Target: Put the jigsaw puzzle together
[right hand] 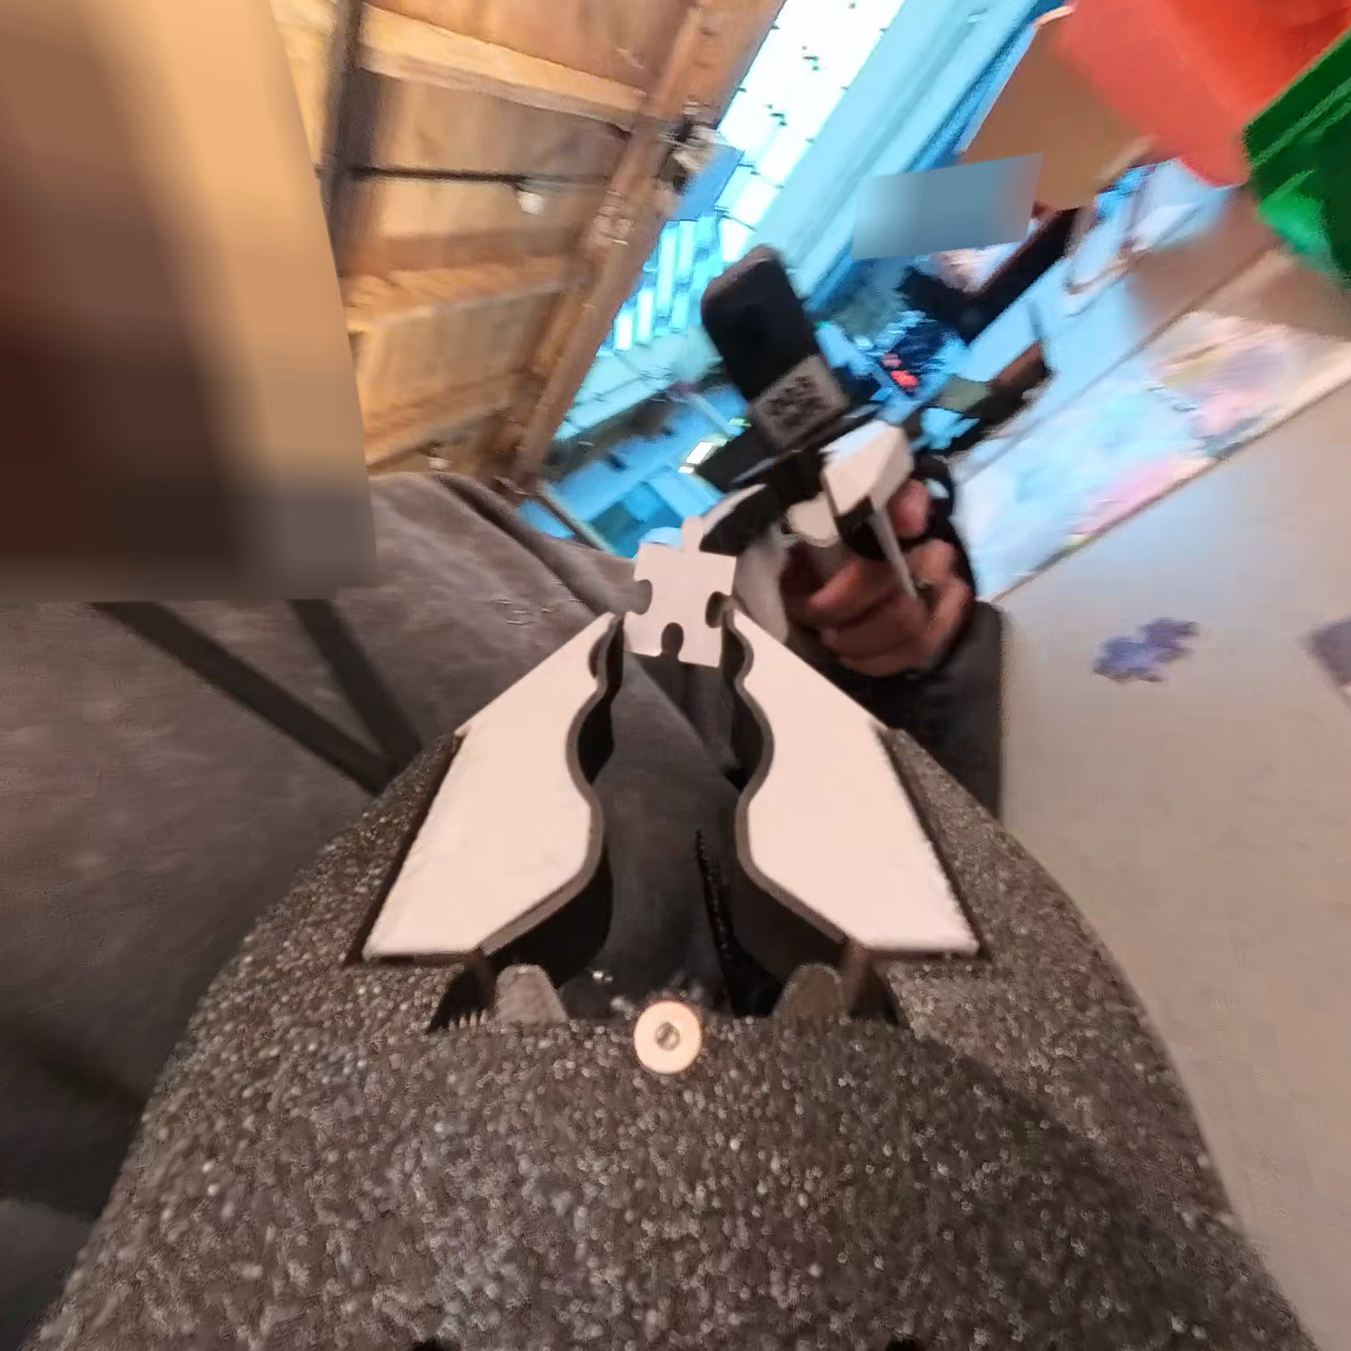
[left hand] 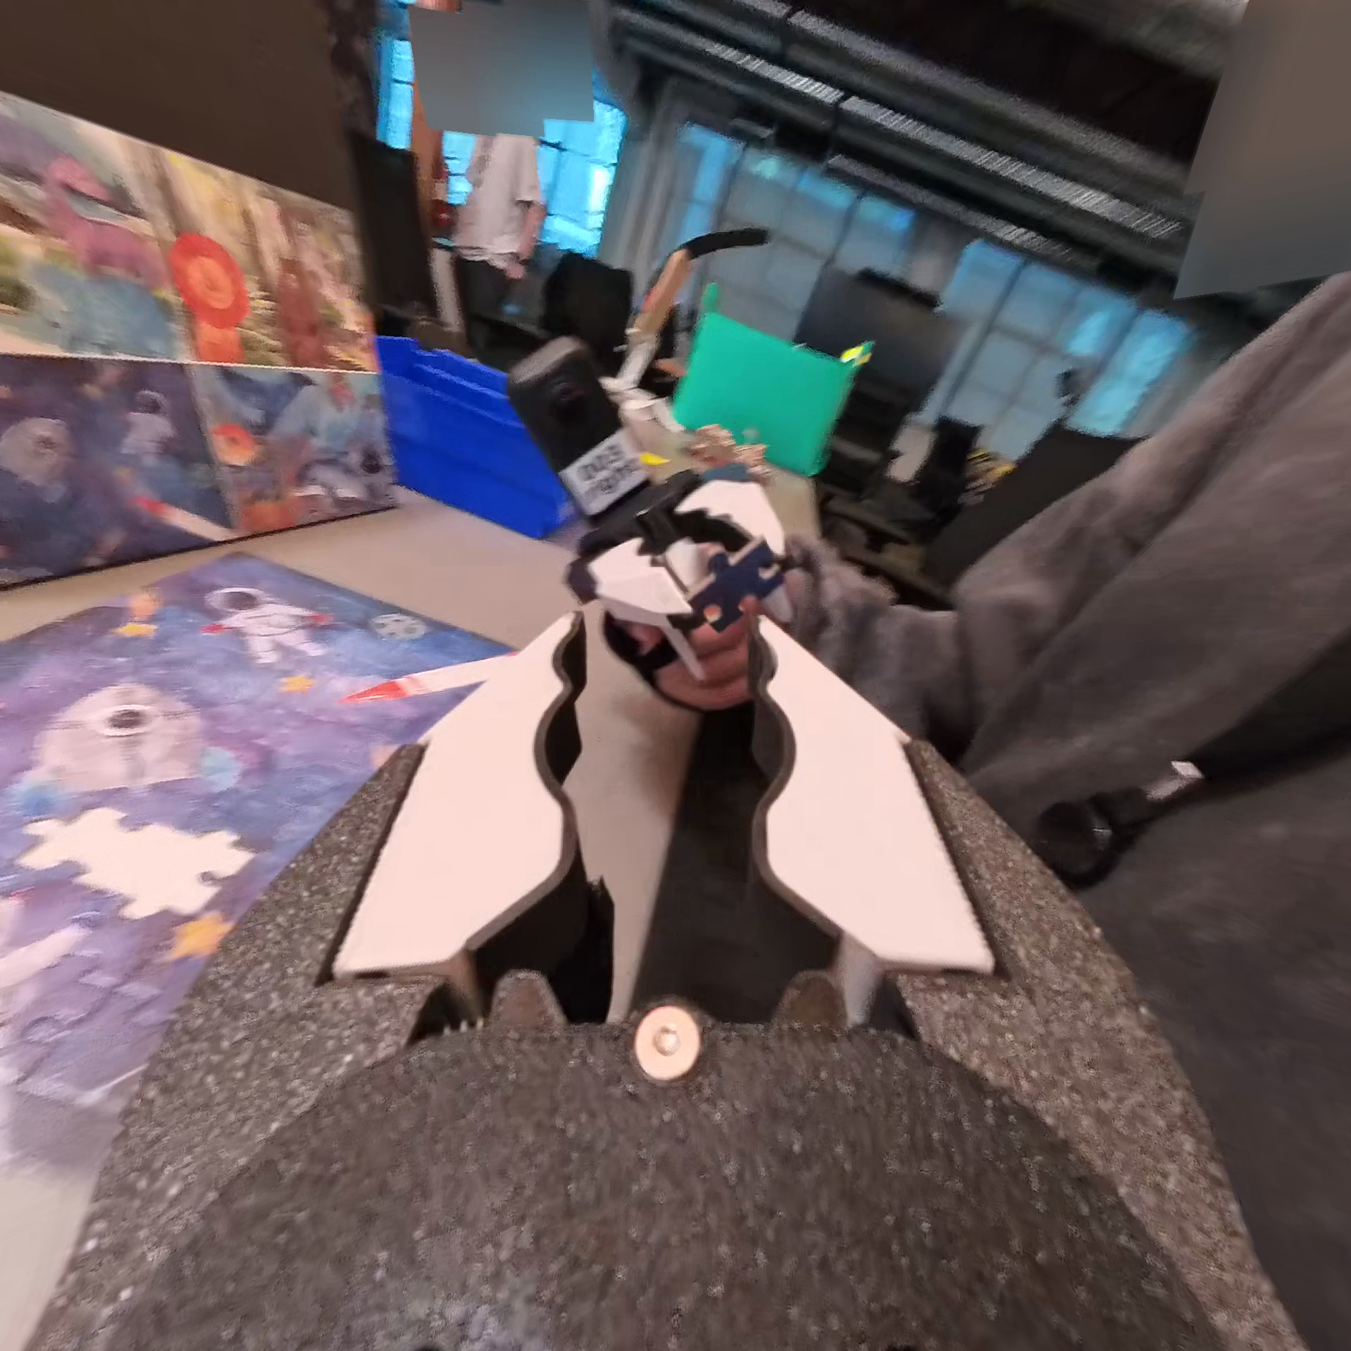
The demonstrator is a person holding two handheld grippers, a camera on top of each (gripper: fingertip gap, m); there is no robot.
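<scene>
The right tongs (right hand: 672,621) pinch a jigsaw piece (right hand: 680,603) at their tips, raised at twelve o'clock. The left tongs (left hand: 669,643) stand spread, holding nothing. The space-themed puzzle (left hand: 183,731), one gap showing, lies on the tabletop (left hand: 439,555) at nine o'clock.

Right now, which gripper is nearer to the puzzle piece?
Right. The right gripper holds the puzzle piece between its fingertips. The left gripper is open and apart from it, pointing toward it.

Our right gripper (right hand: 672,629) pinching a pale grey cardboard jigsaw piece (right hand: 681,612) at its fingertips, our left gripper (right hand: 833,545) raised beyond, loose purple pieces (right hand: 1144,649) on the beige table (right hand: 1170,841)
</scene>
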